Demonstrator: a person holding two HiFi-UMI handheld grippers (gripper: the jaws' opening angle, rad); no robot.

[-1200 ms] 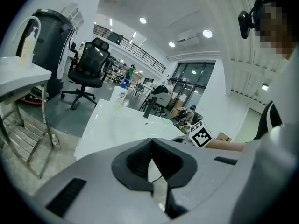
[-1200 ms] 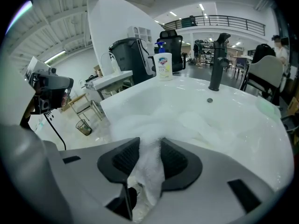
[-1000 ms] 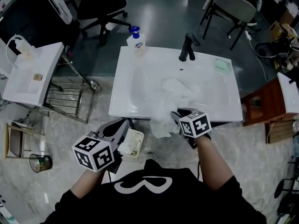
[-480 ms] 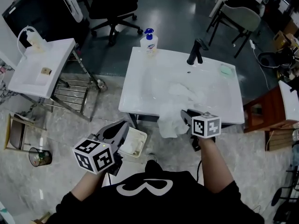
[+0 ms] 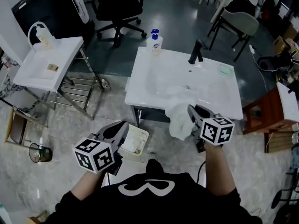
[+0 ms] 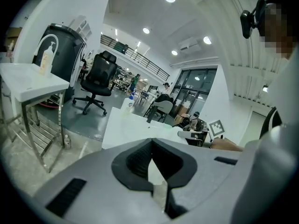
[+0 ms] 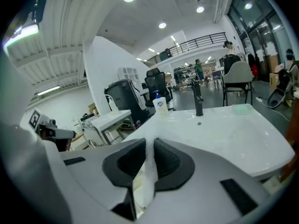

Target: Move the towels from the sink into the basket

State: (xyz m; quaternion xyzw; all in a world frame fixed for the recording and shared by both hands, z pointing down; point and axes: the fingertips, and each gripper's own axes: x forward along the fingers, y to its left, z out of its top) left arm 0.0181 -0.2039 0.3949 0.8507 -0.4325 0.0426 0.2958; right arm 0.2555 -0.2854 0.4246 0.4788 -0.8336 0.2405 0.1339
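A white sink [image 5: 154, 64] stands ahead of me, and one crumpled white towel [image 5: 184, 91] still lies in its basin. My right gripper [image 5: 190, 110] hovers over the sink's front edge. Its jaws have just been closing, and they are shut on a second white towel [image 5: 177, 122] that hangs below them. In the right gripper view the cloth [image 7: 148, 171] is pinched between the pads of that gripper [image 7: 149, 146]. My left gripper [image 5: 125, 124] is held low at the left, above the white basket [image 5: 142, 133] on the floor. Its tips [image 6: 151, 141] meet with nothing between them.
A soap bottle [image 5: 154, 42], a black faucet [image 5: 196, 52] and a green soap [image 5: 225, 69] sit on the sink's back rim. A second small sink on a metal stand [image 5: 46, 64] is at the left. An office chair [image 5: 112, 8] stands behind, wooden furniture [image 5: 261, 111] at the right.
My right gripper has risen from the basin with the towel, which now hangs over the sink's front edge. The left gripper has shifted only a little above the basket.
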